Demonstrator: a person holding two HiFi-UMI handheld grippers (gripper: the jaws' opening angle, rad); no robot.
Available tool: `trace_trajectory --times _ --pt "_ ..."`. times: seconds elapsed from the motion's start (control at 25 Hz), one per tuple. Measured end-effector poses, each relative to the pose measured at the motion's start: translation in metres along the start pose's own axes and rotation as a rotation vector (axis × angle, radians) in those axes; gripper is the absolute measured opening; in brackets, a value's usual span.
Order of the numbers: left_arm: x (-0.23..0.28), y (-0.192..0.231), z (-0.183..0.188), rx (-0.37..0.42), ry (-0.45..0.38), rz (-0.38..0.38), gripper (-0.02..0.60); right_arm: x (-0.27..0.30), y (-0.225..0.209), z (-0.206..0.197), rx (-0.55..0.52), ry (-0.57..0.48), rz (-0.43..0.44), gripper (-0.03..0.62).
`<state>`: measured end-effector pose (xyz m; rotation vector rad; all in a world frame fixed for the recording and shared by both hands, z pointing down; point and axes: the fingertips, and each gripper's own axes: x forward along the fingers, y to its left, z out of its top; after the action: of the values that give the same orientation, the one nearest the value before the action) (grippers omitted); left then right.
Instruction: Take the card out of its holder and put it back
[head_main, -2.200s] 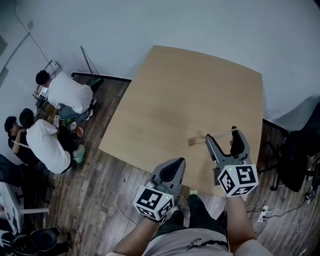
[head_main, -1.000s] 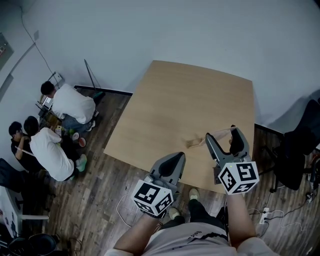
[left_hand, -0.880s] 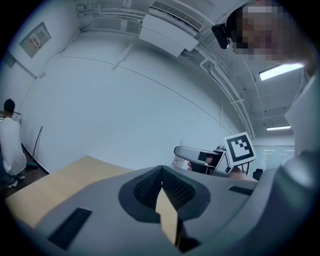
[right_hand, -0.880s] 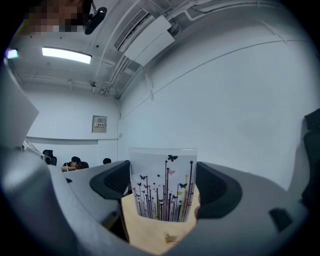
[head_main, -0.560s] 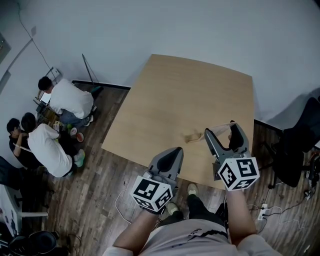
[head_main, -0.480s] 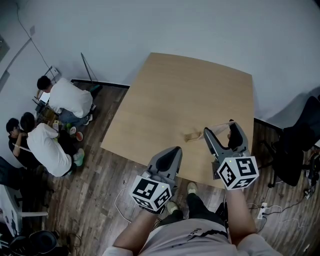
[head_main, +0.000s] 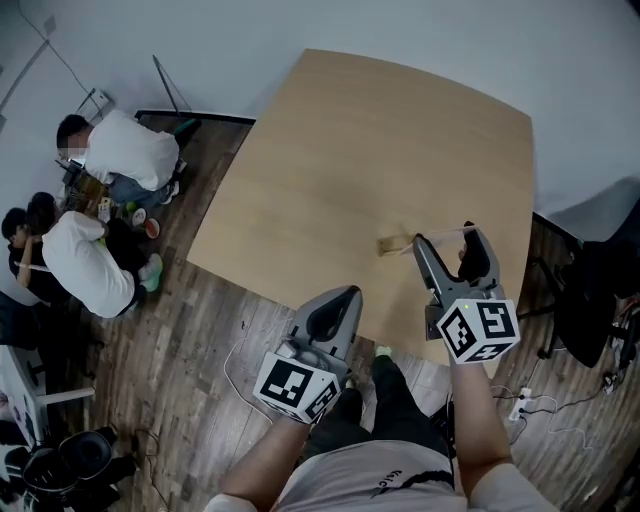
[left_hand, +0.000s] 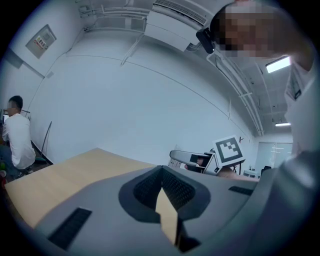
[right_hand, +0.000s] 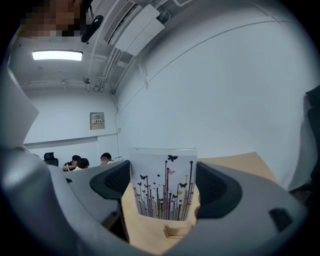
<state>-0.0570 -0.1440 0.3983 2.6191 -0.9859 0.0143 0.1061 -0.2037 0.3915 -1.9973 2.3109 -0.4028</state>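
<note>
Card (right_hand: 165, 192) stands pinched between right gripper (right_hand: 163, 184) jaws, apart from holder (right_hand: 178, 231).

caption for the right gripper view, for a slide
Right claw grips a butterfly-print card by its edges, clear of the wooden holder on the table.

Matt pale wood table (head_main: 380, 150), smooth printed paper card (right_hand: 162, 187), bare wood holder (right_hand: 177, 231), dark wood-plank floor (head_main: 190, 330).

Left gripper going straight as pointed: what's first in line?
Way looks free: the shut left gripper aims over the light wooden table toward the white wall; clearance above the tabletop is unclear.
</note>
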Motion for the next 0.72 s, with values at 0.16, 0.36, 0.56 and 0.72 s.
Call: trace_trajectory --times 0.16,0.36,0.56,0.72 --pt "0.008 0.018 -0.029 -0.019 0.027 0.035 0.012 0.026 -0.018 -0.042 0.016 0.039 -0.011 0.426" --pt "0.025 0.03 -0.051 -0.015 0.028 0.038 0.012 0.052 -0.035 -0.079 0.029 0.076 -0.024 0.426" --pt "0.035 0.04 -0.071 -0.034 0.059 0.053 0.012 0.069 -0.043 -0.104 0.025 0.106 -0.035 0.426" --pt "0.036 0.046 -0.081 -0.045 0.071 0.05 0.012 0.073 -0.041 -0.118 -0.017 0.12 -0.057 0.426"
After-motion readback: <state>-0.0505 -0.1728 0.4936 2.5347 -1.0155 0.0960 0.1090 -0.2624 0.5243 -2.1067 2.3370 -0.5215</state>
